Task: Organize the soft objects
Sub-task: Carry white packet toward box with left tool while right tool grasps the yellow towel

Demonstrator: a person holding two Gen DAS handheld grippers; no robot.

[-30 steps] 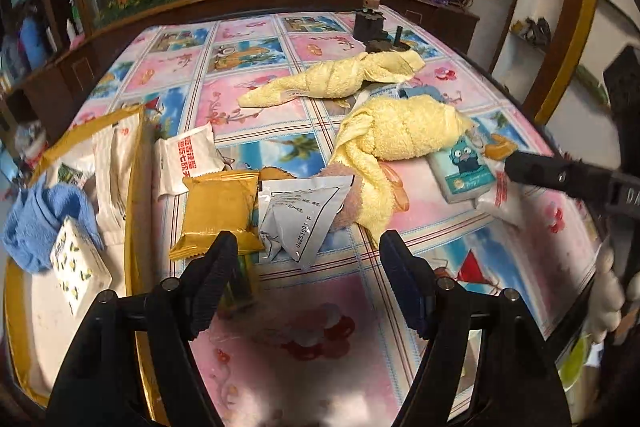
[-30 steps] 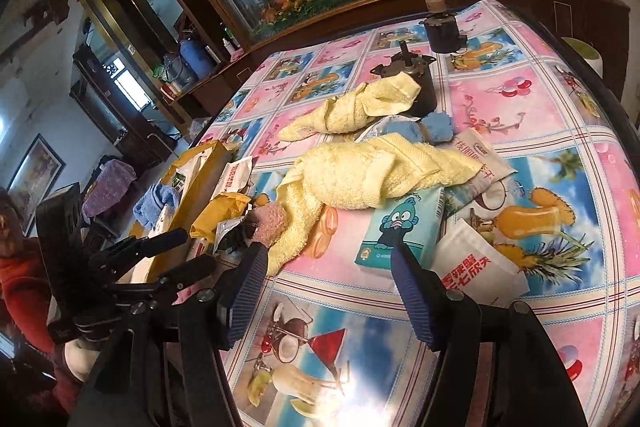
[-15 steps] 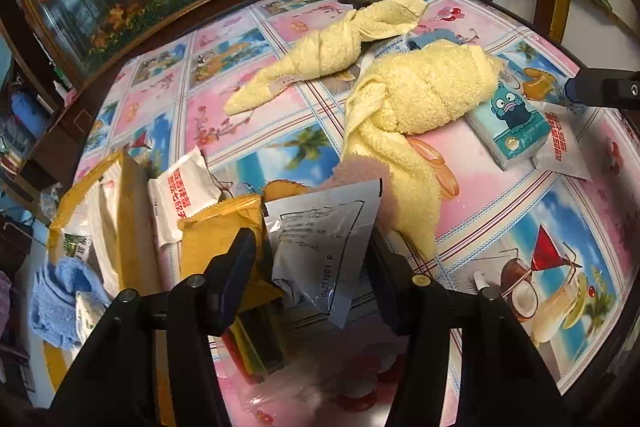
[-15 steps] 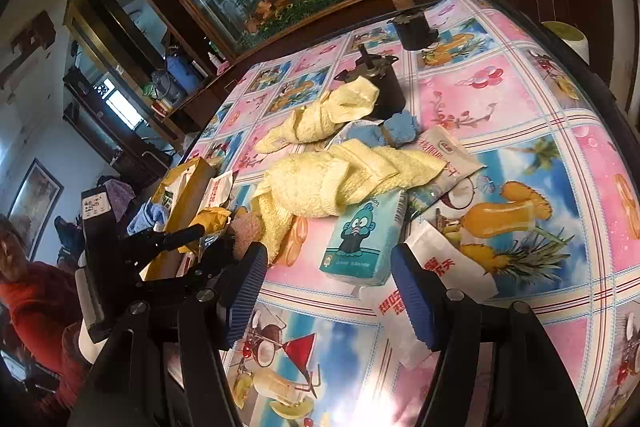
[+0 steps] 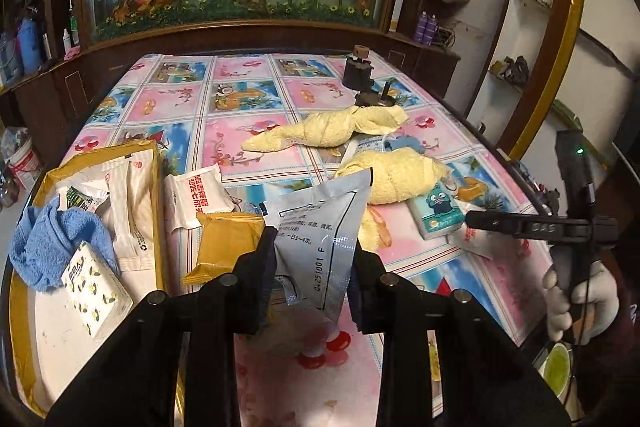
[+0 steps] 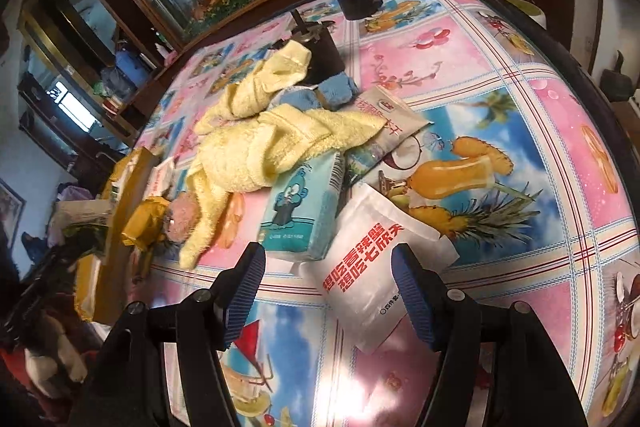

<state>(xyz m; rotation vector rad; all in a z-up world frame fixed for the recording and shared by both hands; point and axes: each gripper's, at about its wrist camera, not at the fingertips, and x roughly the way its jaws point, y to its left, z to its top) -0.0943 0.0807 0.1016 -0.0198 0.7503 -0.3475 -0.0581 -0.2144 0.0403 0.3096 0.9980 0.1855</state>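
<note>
The left tongs [image 5: 312, 259] are closed on a packet, while the right tongs [image 6: 328, 291] gape empty.

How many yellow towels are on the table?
2. One twisted yellow towel lies farther back beside the dark metal parts. The other yellow towel lies nearer, against the teal tissue pack. More may be hidden.

We see a silver-grey pouch [image 5: 320, 227] with black print; yellow towels [image 5: 332, 131]; a blue towel [image 5: 48, 243]. The tablecloth [image 5: 180, 99] shows pink and blue fruit squares.

Fisheye bending is curving the surface [image 6: 520, 131] edges and darkening corners; glare is washing out its near cloth in the right view, while the left view is staying evenly lit, mostly sharp.
</note>
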